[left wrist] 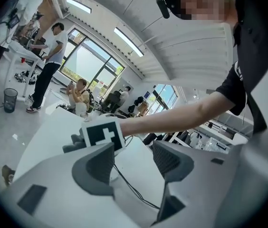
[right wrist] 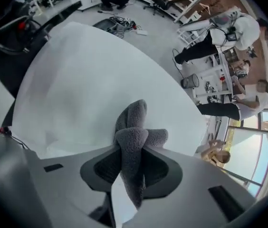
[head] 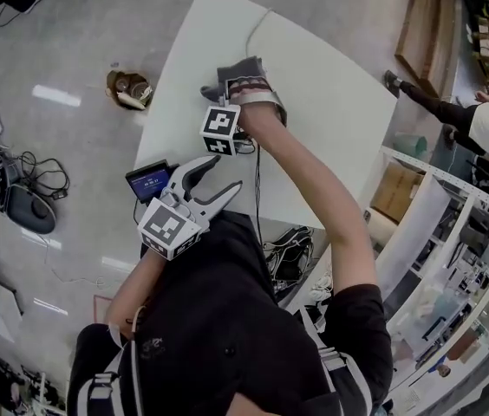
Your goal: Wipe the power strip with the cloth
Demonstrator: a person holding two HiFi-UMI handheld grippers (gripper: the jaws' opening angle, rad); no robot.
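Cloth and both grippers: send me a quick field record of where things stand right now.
cloth: grey, bunched, clamped between the jaws of the right gripper
right gripper: shut on the cloth, pointing down at the white table
cloth contact with table: cannot tell
left gripper: open, empty, above the table's near edge
cable: dark, lying across the table
power strip: not clearly made out
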